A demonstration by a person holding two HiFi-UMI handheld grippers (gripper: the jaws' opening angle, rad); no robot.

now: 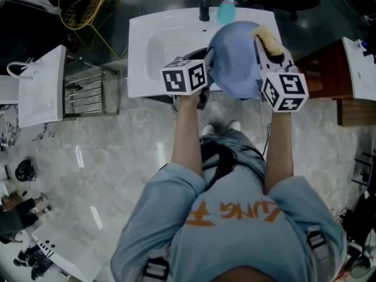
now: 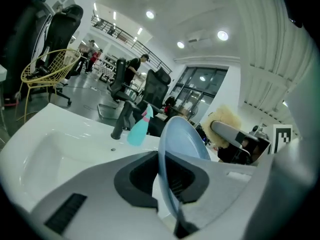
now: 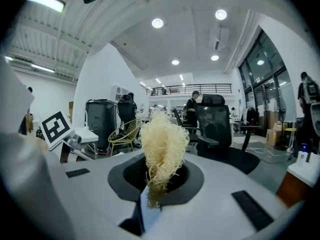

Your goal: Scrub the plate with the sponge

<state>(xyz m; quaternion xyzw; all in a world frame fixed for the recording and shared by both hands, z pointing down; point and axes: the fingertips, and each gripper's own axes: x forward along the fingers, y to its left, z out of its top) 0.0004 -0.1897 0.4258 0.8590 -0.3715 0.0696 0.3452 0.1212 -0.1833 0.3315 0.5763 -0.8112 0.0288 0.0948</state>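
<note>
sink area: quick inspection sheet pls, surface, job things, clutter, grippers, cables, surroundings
Surface: white ceramic washbasin, black tap at its back edge.
Job's things: light blue round plate held on edge over the basin; pale yellow fibrous sponge by its far right rim, contact unclear.
Clutter: teal plastic spray bottle beside the tap.
Grippers: left gripper shut on the plate's rim; right gripper shut on the sponge.
Cables: nothing seen.
Surroundings: yellow wire chair, grey marbled floor.

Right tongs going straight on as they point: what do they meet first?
Nothing near, it seems: past the sponge that the right tongs clamp, the way looks free up to a distant office chair; depth is unclear.
</note>
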